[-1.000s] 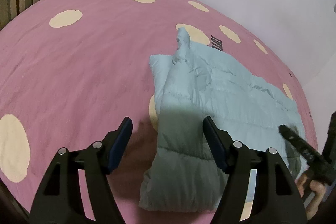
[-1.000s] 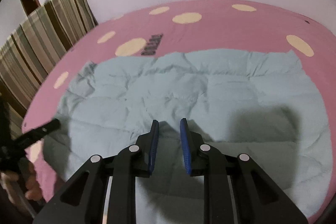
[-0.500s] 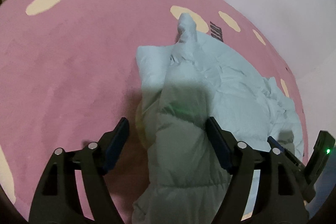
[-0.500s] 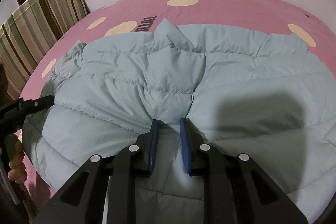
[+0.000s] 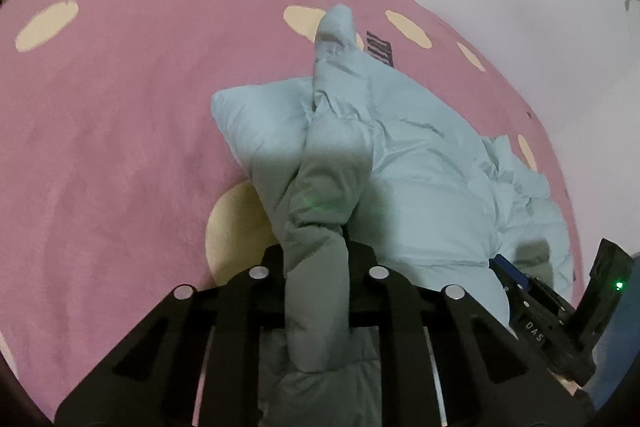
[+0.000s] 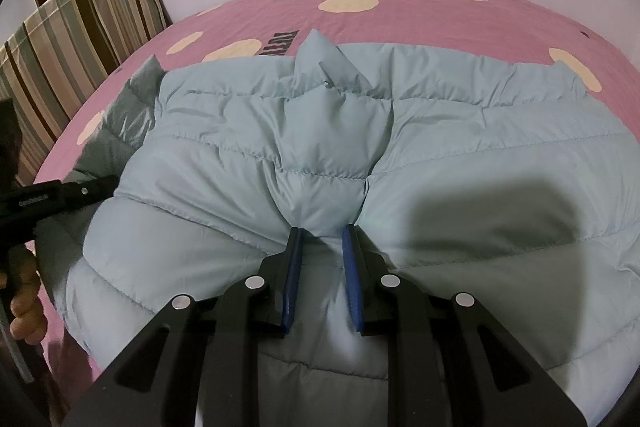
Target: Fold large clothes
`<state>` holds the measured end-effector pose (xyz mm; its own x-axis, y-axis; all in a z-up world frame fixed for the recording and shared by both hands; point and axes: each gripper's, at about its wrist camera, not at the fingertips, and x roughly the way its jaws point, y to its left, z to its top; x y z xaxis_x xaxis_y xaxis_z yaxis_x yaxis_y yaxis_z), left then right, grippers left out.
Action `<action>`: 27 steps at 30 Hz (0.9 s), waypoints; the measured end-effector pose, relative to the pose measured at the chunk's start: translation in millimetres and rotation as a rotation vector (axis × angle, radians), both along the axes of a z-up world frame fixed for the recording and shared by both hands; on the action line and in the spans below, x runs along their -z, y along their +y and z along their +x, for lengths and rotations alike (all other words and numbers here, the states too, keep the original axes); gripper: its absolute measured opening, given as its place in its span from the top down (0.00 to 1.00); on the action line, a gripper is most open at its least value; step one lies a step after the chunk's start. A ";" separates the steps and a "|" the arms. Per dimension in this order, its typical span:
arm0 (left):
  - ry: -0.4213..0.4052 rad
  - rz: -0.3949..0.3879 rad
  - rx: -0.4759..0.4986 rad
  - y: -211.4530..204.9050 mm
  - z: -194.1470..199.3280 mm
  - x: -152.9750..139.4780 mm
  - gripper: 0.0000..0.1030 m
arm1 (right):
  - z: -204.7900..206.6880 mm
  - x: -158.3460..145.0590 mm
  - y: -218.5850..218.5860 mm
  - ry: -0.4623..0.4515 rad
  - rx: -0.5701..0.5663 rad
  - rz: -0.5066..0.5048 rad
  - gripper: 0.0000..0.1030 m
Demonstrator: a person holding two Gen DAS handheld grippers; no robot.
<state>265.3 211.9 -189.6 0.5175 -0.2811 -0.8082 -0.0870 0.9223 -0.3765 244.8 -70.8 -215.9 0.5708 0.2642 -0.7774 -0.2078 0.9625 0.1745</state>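
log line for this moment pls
left claw: closing on sleeve of pale blue quilted puffer jacket | right claw: shut on jacket fold | surface: pink dotted bedsheet

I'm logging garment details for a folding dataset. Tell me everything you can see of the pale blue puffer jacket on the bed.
The puffer jacket is pale blue-green, quilted in horizontal stitched channels, with smooth, slightly shiny padded fabric. It lies spread and rumpled on the pink spotted bedspread, one narrow part sticking up at its far edge. The left gripper is closing on a bunched padded fold near one end; the right gripper pinches a fold of its middle, puckering the fabric around it.
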 end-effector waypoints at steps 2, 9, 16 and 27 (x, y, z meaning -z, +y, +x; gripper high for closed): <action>-0.011 0.021 -0.007 -3.8 -1.9 -6.2 0.88 | -0.5 -0.2 1.1 -0.002 0.002 -0.003 0.79; -0.073 0.068 -0.023 -12.2 -16.4 -35.6 0.90 | -0.4 0.3 1.8 -0.003 0.004 -0.008 0.79; -0.142 0.087 -0.016 -30.8 -30.8 -73.5 0.91 | 0.2 0.2 1.2 0.003 0.003 -0.003 0.80; -0.220 0.167 -0.020 -85.1 -42.1 -120.6 0.91 | -8.6 -30.5 -35.9 -0.020 0.038 0.046 0.79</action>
